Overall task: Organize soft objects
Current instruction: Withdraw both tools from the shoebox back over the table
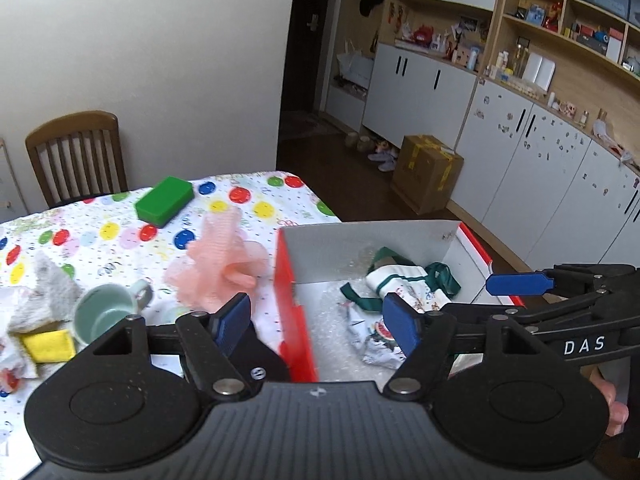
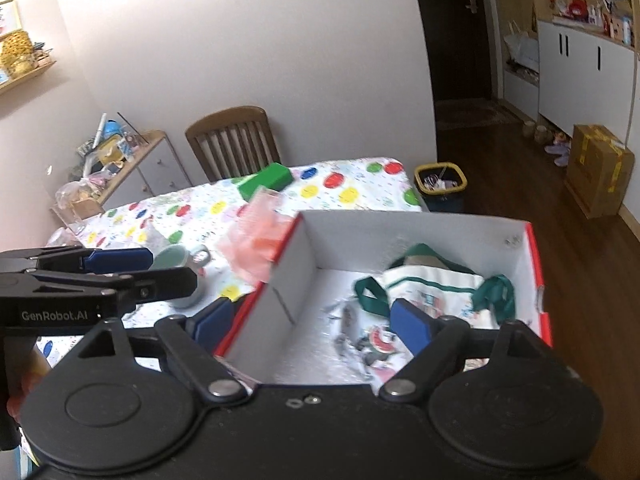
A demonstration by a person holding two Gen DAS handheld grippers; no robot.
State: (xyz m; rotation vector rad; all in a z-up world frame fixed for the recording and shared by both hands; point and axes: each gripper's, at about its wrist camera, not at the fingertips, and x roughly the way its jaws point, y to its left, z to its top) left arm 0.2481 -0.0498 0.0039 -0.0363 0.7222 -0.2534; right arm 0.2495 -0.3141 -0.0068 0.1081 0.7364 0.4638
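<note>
Two open, empty grippers, left (image 1: 316, 322) and right (image 2: 312, 320), hover over the box (image 1: 294, 312); pink mesh cloth (image 1: 218, 266) at ten o'clock wants a central pinch.

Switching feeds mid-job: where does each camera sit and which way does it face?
Left wrist: on the left gripper, facing the box and pink mesh; own open fingers, right gripper at right.
Right wrist: on the right gripper, over the box; left gripper at left.
Shared: box, tote bag, green sponge.
</note>
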